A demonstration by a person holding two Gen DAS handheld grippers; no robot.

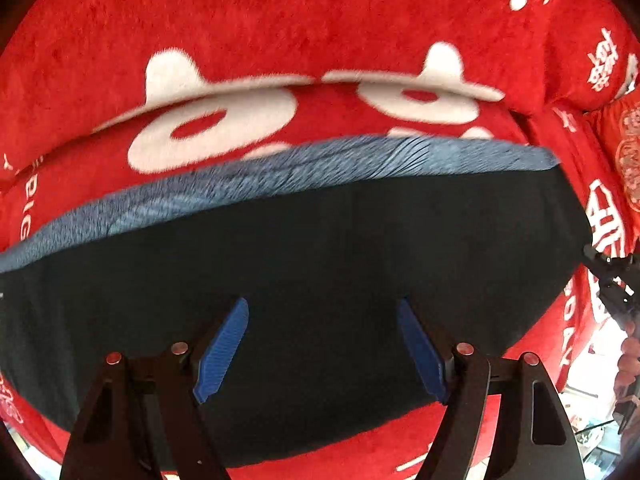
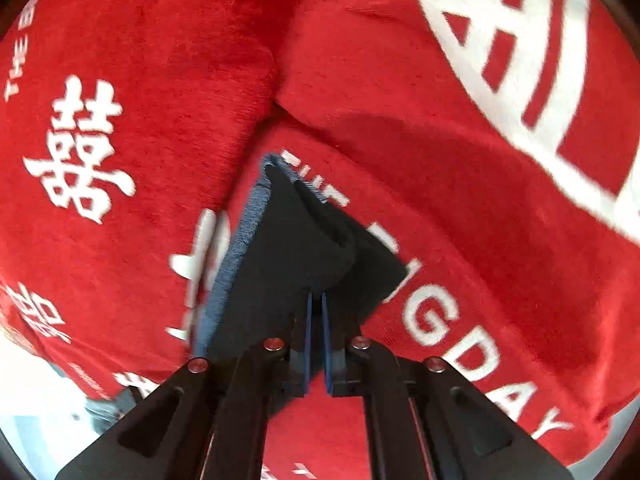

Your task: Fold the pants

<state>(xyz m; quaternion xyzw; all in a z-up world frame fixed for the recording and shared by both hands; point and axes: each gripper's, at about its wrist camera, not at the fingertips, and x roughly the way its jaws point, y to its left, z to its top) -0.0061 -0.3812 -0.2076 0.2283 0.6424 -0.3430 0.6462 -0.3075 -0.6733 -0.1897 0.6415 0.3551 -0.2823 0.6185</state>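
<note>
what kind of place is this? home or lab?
Probably a home, likely a bed or sofa. The black pants lie on a plush red blanket printed with white double-happiness characters, and a red embroidered cushion sits at the edge. The room beyond is barely visible.

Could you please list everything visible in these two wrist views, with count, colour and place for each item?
Dark navy fabric pants: one, navy with a fuzzy blue-grey lining along the far edge, spread on the blanket beneath the left gripper; one corner is lifted at the right.
Red plush blanket with white characters and lettering: one, red and white, covering the surface under and around the pants.
Red embroidered cushion: one, red, at the far right edge of the left view, partly cut off.
Left gripper: one, black with blue pads, open above the pants.
Right gripper: one, black with blue pads, shut on the pants' corner.
</note>
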